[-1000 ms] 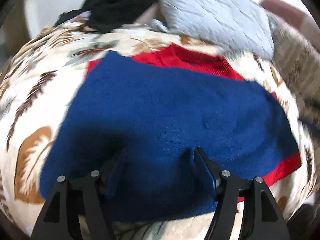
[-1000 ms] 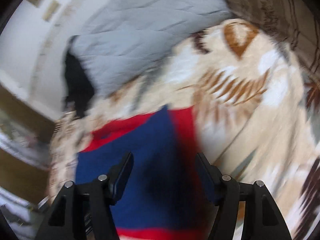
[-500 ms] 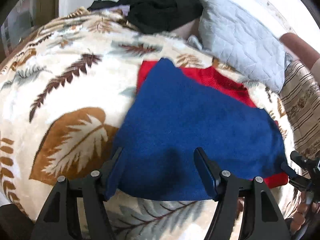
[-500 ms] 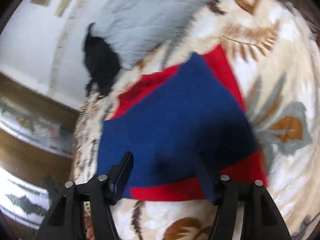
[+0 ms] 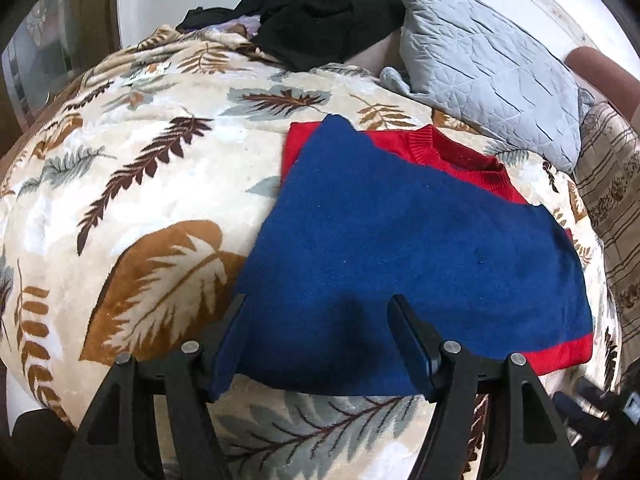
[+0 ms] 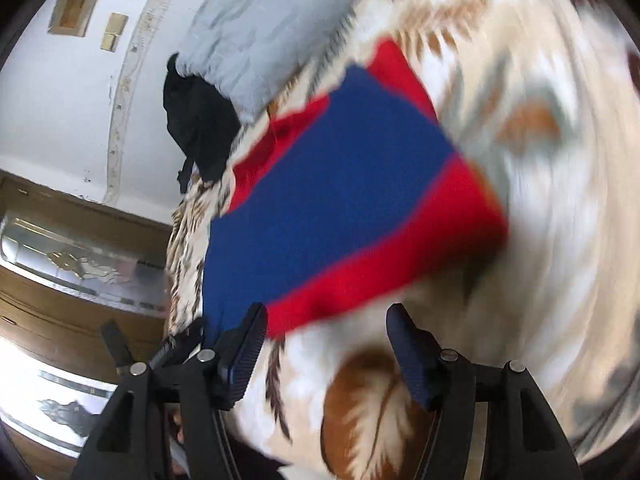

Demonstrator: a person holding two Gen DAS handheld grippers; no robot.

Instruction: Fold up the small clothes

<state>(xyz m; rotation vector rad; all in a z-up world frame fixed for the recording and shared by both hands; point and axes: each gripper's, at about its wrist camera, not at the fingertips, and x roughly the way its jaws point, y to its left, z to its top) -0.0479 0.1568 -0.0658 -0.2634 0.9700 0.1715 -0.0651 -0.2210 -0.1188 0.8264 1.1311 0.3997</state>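
Left and right wrist views, one moment in folding a small sweater (image 5: 420, 248) on a bed. The sweater lies flat on the leaf-patterned blanket (image 5: 152, 184), already folded into a compact, roughly rectangular packet; I judge the main fold done, with at most a final halving or tidying left, though I cannot tell how many folds lie beneath the top layer. My left gripper (image 5: 320, 344) hovers at the near edge of the packet with its jaws spread wide and nothing between them; whether the tips touch the cloth is not clear. My right gripper (image 6: 326, 344) hangs over bare blanket just beside the red hem, its jaws likewise spread and holding nothing; this view is blurred by motion, so fine detail is lost. The sweater's top face is plain dark blue knit, smooth and nearly free of wrinkles. A red ribbed collar (image 5: 460, 156) shows at the far edge, a red corner projects at the far left, and a red band runs along the right-hand edge, so the layers are not quite aligned. Beyond the sweater lie a grey quilted pillow (image 5: 492, 68) and a heap of black clothing (image 5: 320, 4), perhaps the next pieces to fold.
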